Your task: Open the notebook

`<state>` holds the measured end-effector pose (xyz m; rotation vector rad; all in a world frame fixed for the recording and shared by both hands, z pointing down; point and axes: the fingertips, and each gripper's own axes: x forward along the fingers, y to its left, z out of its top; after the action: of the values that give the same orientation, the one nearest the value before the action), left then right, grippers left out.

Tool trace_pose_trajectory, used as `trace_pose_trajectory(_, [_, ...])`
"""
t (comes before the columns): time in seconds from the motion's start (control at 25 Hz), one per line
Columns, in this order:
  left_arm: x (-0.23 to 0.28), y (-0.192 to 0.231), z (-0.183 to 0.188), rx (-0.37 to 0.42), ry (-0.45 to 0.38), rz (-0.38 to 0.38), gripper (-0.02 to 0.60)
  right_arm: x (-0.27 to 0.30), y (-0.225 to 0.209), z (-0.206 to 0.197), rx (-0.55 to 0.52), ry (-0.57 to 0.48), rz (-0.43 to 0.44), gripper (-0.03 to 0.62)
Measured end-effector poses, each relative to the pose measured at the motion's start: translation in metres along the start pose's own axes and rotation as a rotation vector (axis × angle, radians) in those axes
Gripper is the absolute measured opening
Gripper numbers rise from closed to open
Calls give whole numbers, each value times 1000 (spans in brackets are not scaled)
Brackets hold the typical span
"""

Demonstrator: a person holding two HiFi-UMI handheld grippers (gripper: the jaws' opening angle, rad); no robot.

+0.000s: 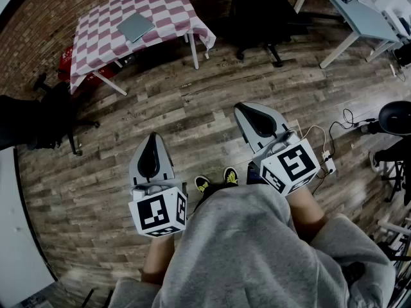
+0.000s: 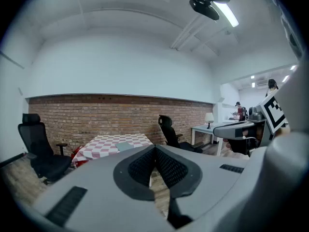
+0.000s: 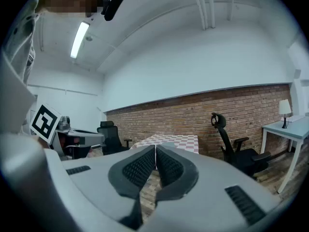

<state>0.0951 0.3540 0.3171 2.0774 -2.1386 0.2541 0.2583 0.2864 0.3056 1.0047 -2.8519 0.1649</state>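
Observation:
A grey notebook lies closed on a table with a red-and-white checked cloth at the far side of the room. From the left gripper view the notebook shows small on the checked cloth. My left gripper is held over the wood floor, far from the table, its jaws shut with nothing between them. My right gripper hovers beside it, also shut and empty. In the right gripper view the checked table sits straight beyond the jaw tips.
A black office chair stands right of the checked table, another at the left. A white desk is at the top right. Cables and a power strip lie on the floor at the right. The person's shoes show below.

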Motion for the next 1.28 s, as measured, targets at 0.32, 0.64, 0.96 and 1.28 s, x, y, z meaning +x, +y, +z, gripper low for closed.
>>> trace_pose_trajectory(0.32, [-5, 20, -5, -38, -3, 5, 9, 8, 20, -1, 57, -14, 19, 26])
trace_pose_trajectory(0.64, [-9, 44, -9, -49, 14, 7, 9, 17, 37, 3, 88, -48, -27, 26])
trace_pose_trajectory(0.96, [-14, 73, -13, -60, 4, 8, 9, 32, 58, 3, 104, -40, -12, 26])
trace_pose_trajectory(1.28, [-15, 106, -23, -65, 18, 20, 9, 53, 81, -3, 74, -9, -5, 26])
